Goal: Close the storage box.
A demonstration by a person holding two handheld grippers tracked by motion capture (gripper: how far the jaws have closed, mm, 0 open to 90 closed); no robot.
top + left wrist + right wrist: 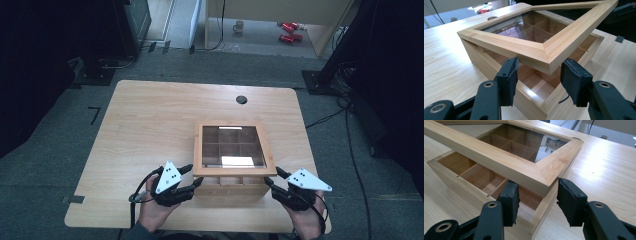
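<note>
Box: a light wooden compartment box (230,189) is seen on the near half of the wooden table (150,125), close to the near edge and right of the middle, between the two hands.
Lid: a wooden-framed glass lid (232,146) is raised at its near edge and lowered at its far edge, so that it slopes up toward the person; a gap is left open above the front row of compartments.
Lid axis: the lid is nearly square, with no clear long axis; its edges are set parallel to the table's edges, and its glass face is turned upward and slightly away from the person.
Interior: the box is divided by thin wooden partitions (496,187) into square cells, seen through the glass and through the gap.
Left gripper: the left gripper (192,176) is placed at the lid's near left corner (546,58); in the left gripper view its jaws are spread on either side of that corner, one pad (509,75) tucked under the frame's edge, the other just beside the corner; whether the wood is pressed cannot be told.
Right gripper: the right gripper (274,178) is placed at the lid's near right corner (544,182); its jaws are likewise spread astride the corner, one pad (510,197) under the frame, and firm contact cannot be told.
Table hole: a dark round hole (241,99) is seen in the table beyond the box.
</note>
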